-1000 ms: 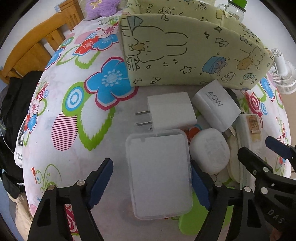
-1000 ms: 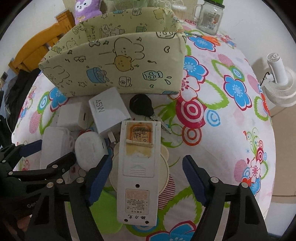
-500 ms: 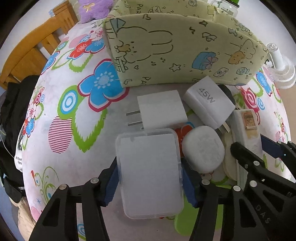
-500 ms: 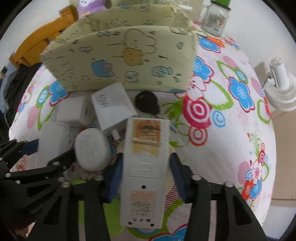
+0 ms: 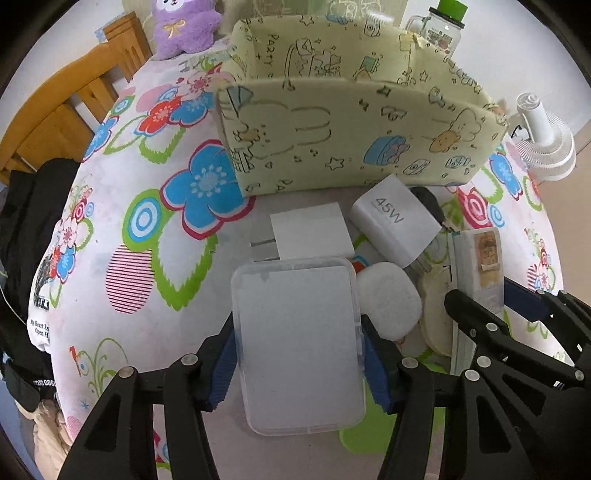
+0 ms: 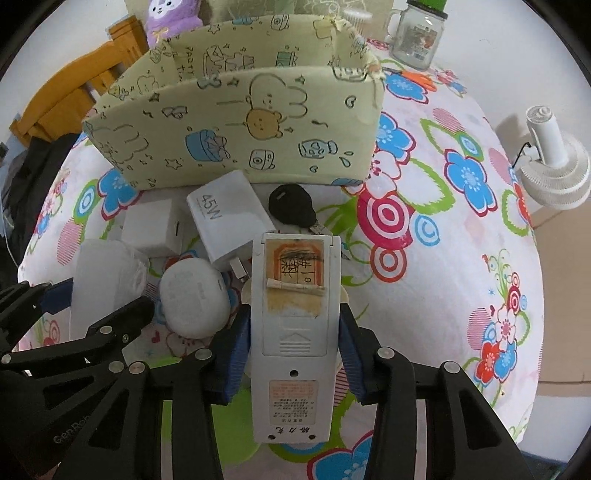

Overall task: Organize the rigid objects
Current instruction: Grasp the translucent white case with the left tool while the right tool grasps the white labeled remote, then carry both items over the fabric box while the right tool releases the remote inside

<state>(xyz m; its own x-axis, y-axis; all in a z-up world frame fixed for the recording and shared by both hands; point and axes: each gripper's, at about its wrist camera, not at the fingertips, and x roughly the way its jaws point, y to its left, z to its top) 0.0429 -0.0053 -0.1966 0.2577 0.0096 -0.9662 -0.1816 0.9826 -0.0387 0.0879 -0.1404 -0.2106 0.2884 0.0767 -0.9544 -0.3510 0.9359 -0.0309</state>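
My left gripper [image 5: 297, 354] is shut on a clear plastic box [image 5: 299, 343], its blue pads pressing both long sides. My right gripper [image 6: 293, 343] is shut on a white remote control [image 6: 293, 332] that lies face down, with a worn label on its back. Between them lie a round white case [image 5: 389, 301], a 45W charger [image 5: 395, 223], a white plug adapter [image 5: 310, 234] and a black key fob [image 6: 291, 205]. A pale yellow fabric storage box [image 5: 354, 147] with cartoon prints stands just beyond the pile; the same box [image 6: 236, 125] shows in the right wrist view.
The floral tablecloth [image 5: 147, 221] covers a round table. A glass jar with a green lid [image 6: 415, 33] and a purple plush toy [image 5: 181, 27] stand behind the storage box. A white fan [image 6: 550, 162] is off the right edge, a wooden chair [image 5: 55, 122] on the left.
Both grippers closed: the left pads came in onto the clear box, the right pads onto the remote. Both held things now appear slightly lifted toward the cameras.
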